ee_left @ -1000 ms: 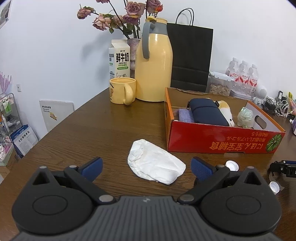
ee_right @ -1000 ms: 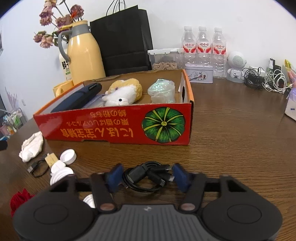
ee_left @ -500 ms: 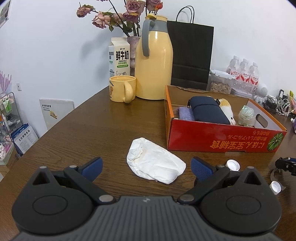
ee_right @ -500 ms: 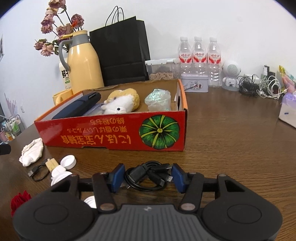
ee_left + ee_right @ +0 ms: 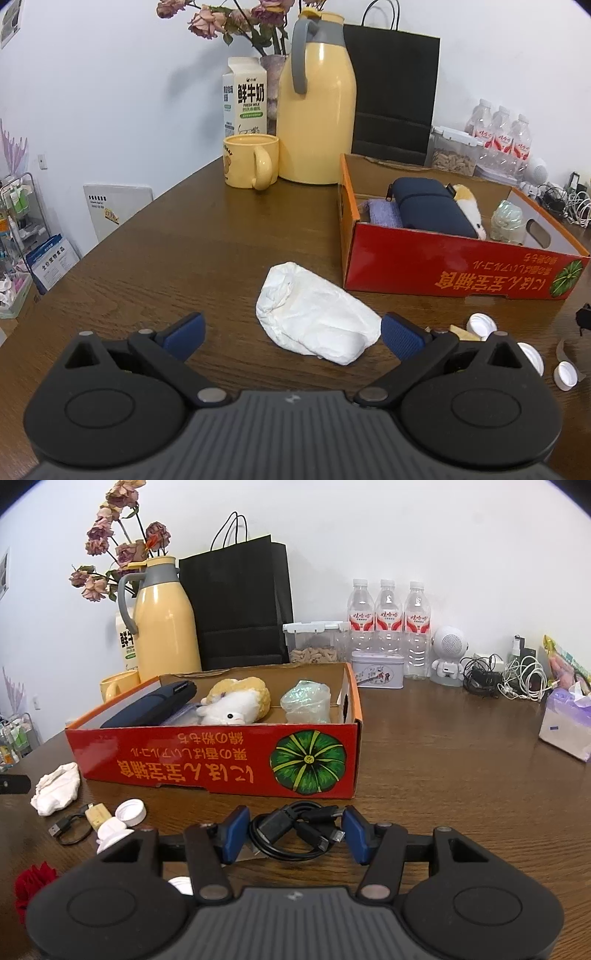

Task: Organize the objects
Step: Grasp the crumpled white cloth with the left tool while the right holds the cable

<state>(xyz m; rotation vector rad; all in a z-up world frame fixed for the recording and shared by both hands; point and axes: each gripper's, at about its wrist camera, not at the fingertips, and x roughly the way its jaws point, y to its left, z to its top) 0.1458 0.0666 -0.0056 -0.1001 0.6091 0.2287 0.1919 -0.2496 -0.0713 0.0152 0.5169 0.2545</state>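
Two tools: right tool (image 5: pixel 293 830) clenched around limp, springy black cable coil (image 5: pixel 295 830), best pinched across the bundled middle; left tool (image 5: pixel 291 332) released

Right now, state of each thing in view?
Left claw: open, empty.
Right claw: shut on cable.
Box: open-topped, part filled.
Wad: crumpled, on table.
Mug: upright.
Jug: upright, lidded.
Caps: loose on table.
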